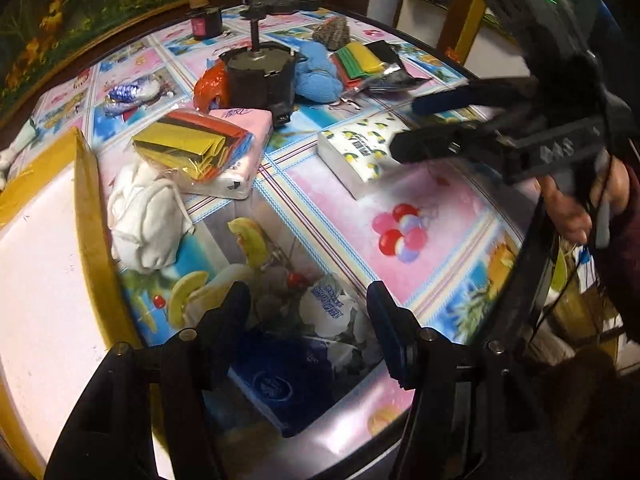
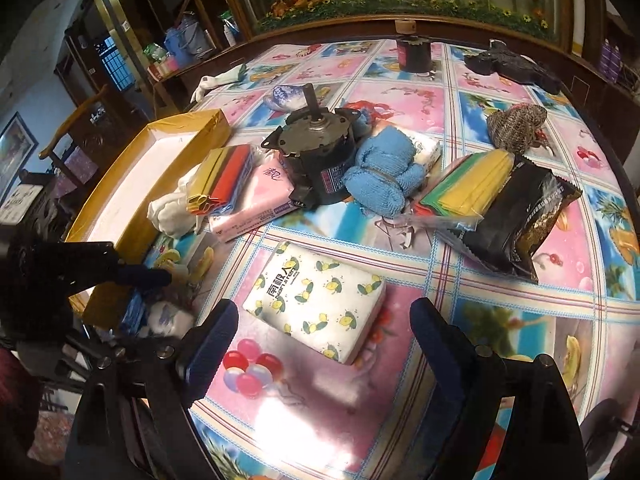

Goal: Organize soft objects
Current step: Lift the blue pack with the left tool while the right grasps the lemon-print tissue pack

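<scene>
My left gripper [image 1: 308, 300] is open, its fingers on either side of a blue-and-white tissue pack [image 1: 296, 356] lying near the table's front edge. My right gripper [image 2: 324, 320] is open just before a white tissue pack with lemon print [image 2: 320, 304], also seen in the left wrist view [image 1: 356, 152]. A yellow-rimmed white box [image 1: 86, 216] stands at the left. A pink tissue pack [image 2: 256, 200], a white cloth bundle [image 1: 144, 220], a blue knitted cloth [image 2: 384, 176] and coloured folded packs [image 1: 192, 144] lie further back.
A black electric motor [image 2: 316, 156] stands mid-table. A black snack bag [image 2: 516, 216], a grey knitted ball [image 2: 516, 124], a dark jar [image 2: 414, 52] and a black object [image 2: 512, 66] lie further back and right. The table carries a patterned cloth [image 1: 440, 208].
</scene>
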Motion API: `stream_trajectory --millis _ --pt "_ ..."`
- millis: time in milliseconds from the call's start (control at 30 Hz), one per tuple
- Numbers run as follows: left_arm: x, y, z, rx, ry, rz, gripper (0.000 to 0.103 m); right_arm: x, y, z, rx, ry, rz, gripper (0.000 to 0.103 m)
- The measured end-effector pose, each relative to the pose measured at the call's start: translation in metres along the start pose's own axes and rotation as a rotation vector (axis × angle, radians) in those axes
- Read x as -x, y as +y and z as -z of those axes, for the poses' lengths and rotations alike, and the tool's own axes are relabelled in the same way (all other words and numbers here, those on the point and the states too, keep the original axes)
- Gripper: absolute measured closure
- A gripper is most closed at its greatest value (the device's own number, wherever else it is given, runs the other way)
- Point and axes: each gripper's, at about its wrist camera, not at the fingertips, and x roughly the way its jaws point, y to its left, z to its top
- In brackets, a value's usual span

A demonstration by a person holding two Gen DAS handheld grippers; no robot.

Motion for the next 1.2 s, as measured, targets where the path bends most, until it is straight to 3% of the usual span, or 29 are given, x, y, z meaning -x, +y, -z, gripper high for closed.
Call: stream_trajectory --millis 100,367,600,767,1033,1200 --pt "0.015 -0.005 0.007 -0.042 -0.036 -0.031 0.042 -0.003 0.003 -0.005 0.013 0.001 0.012 0.015" --pt "0.013 -0.021 0.016 -0.228 -0.038 -0.107 0.032 -0.019 0.014 -0.027 0.118 0.025 -0.006 0.011" --pt "0.008 -0.016 0.019 -0.200 -0.002 0.019 0.031 -0.058 0.014 -0.037 0.145 0.168 -0.066 0.011" --pt "0.019 -0.017 0.020 -0.226 -0.019 0.005 0.032 -0.055 0.030 -0.029 0.221 0.186 -0.090 0.011" --pt "0.017 -0.031 0.025 -0.368 0.001 -0.054 0.029 -0.061 0.050 -0.030 0.303 0.187 -0.005 0.011" --pt "0.022 -0.037 0.028 -0.421 0.025 -0.020 0.029 -0.067 0.061 -0.025 0.328 0.193 0.022 0.011"
